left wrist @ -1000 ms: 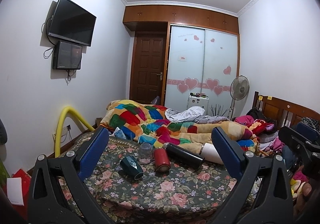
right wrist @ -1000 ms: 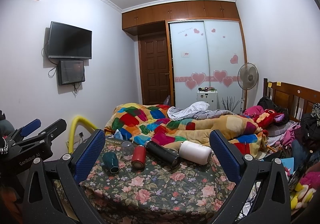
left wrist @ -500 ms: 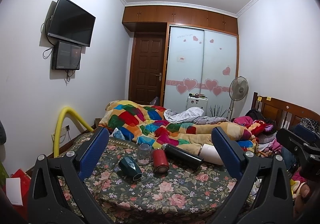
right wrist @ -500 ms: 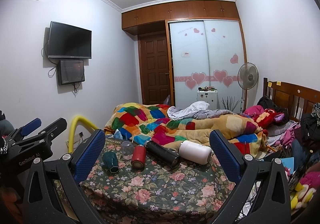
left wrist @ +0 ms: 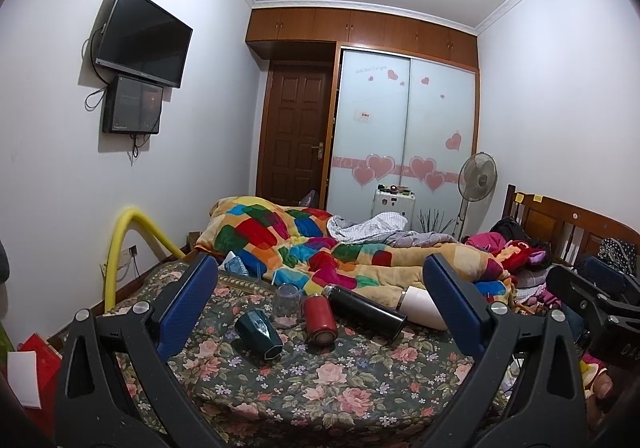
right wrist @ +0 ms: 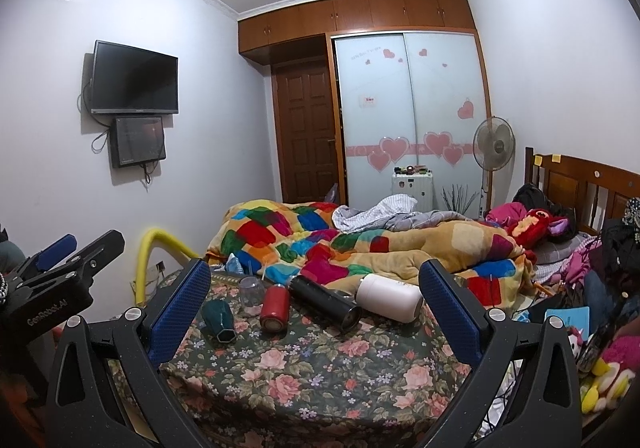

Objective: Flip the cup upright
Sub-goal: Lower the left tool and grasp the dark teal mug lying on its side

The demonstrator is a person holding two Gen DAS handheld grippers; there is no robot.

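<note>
Several cups lie on a floral cloth (left wrist: 320, 376) on the bed. A dark green faceted cup (left wrist: 259, 334) lies on its side; it also shows in the right wrist view (right wrist: 218, 319). A clear glass (left wrist: 286, 304) (right wrist: 252, 296) stands mouth down. A red cup (left wrist: 319, 319) (right wrist: 273, 307), a black flask (left wrist: 366, 311) (right wrist: 325, 302) and a white bottle (left wrist: 420, 308) (right wrist: 390, 297) lie on their sides. My left gripper (left wrist: 320, 308) and right gripper (right wrist: 316, 306) are open and empty, held back from the cups.
A colourful quilt (left wrist: 320, 248) is heaped behind the cups. A yellow tube (left wrist: 120, 244) stands at the left by the wall. Clothes and toys (right wrist: 560, 232) pile up at the right near the wooden headboard (right wrist: 592, 183). The left gripper shows at the left of the right wrist view (right wrist: 60, 268).
The left wrist view has shifted slightly, with the cups a little higher and further away in frame. The right wrist view is almost unchanged. Both grippers stay open.
</note>
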